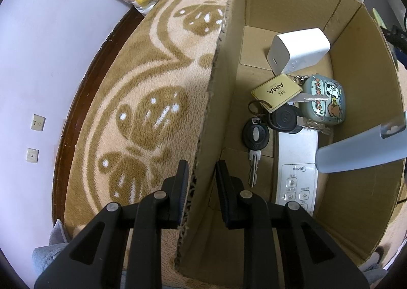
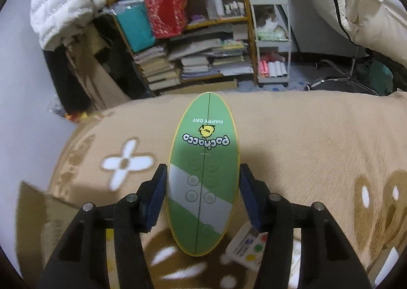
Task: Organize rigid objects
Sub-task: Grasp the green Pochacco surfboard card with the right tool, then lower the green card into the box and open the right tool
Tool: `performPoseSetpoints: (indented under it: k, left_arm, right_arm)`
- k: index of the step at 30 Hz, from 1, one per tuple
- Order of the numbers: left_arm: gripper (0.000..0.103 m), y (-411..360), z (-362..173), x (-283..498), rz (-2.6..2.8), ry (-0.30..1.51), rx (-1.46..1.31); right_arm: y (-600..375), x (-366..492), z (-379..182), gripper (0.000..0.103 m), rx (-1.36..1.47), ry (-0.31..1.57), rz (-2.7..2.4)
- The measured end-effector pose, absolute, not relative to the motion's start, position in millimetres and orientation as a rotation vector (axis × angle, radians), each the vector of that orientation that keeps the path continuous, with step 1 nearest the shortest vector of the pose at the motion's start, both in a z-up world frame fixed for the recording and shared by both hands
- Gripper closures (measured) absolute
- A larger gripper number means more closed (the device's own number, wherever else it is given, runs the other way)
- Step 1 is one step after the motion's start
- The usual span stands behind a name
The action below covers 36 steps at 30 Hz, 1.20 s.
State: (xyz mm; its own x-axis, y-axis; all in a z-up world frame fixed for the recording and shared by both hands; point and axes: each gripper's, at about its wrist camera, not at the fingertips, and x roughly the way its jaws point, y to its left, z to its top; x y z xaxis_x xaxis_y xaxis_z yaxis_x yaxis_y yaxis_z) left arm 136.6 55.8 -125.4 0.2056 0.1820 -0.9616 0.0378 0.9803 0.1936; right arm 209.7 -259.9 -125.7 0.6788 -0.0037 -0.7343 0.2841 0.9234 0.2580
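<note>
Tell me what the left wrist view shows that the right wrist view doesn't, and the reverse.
Only the left wrist view: the cardboard box's inside, holding a white charger, a key bunch with a yellow AIMA tag and a white Midea remote; the left tool straddles the box wall.

Only the right wrist view: the right tool gripping a green Pochacco remote, with a bookshelf behind.

Both: the tan patterned blanket.

Dim warm indoor light, soft shadows; heavy fisheye bend + dark corners; box (image 2: 38, 210) near left blurred in right view
</note>
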Motion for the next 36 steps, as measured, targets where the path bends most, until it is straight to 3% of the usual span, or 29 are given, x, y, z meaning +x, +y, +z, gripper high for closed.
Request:
performPoseSetpoints:
  k: [22,36]
  left_arm:
    - [0.081,50.9,-124.8,135.3,0.107,1.359,0.208]
    - [0.081,51.5,-126.4,137.5,0.107,1.359,0.218]
  right_arm:
    - [-185.7,144.1,-41.7,0.044,0.355,0.635,0.063]
    - [-116.1,133.5,-45.3,0.044,0.210,0.692,0.234]
